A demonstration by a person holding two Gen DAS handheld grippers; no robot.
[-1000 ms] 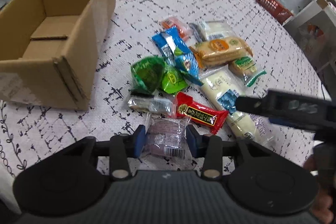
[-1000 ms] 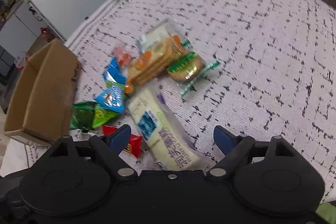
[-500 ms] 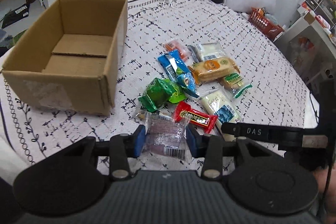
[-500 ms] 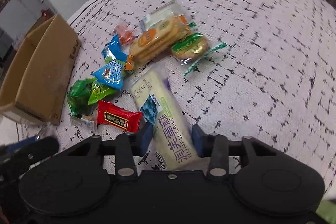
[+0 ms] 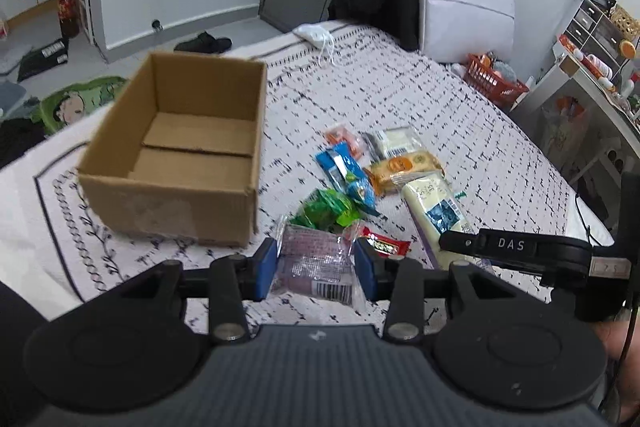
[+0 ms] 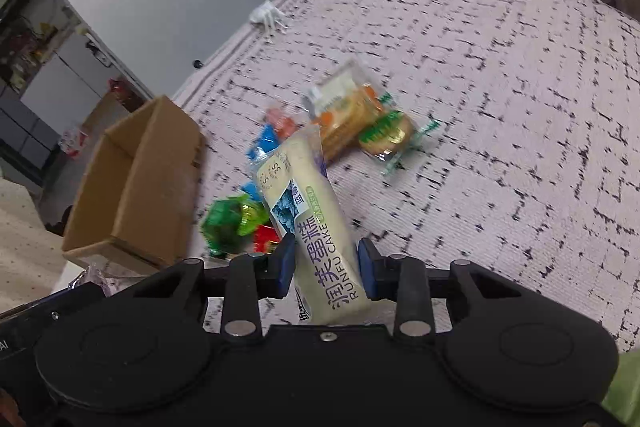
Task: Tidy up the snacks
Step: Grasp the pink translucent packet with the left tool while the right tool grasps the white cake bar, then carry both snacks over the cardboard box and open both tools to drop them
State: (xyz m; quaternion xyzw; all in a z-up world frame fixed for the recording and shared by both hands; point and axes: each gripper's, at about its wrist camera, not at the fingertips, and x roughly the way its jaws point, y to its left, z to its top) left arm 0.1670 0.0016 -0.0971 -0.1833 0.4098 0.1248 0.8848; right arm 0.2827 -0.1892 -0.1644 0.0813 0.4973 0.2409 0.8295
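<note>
My left gripper [image 5: 316,269] is shut on a clear purple snack packet [image 5: 316,263] and holds it above the bed, right of the open cardboard box [image 5: 176,155]. My right gripper [image 6: 326,273] is shut on a long white Runfu cake pack [image 6: 308,223], lifted off the cover; that pack also shows in the left wrist view [image 5: 434,205]. Several snacks lie in a pile: green packets [image 5: 328,213], a red bar [image 5: 384,245], blue packets [image 5: 346,175], an orange cracker pack [image 5: 404,167] and a round green-wrapped cake [image 6: 386,137].
The snacks lie on a white bed cover with black dashes [image 6: 500,75]. A red basket [image 5: 494,83] and a white bag [image 5: 464,7] stand at the far end. A white cloth item [image 5: 314,33] lies beyond the box. The box [image 6: 136,183] is empty.
Both grippers have risen. The left lifted the purple packet higher above the bed. The right closed on the white cake pack and raised it off the cover.
</note>
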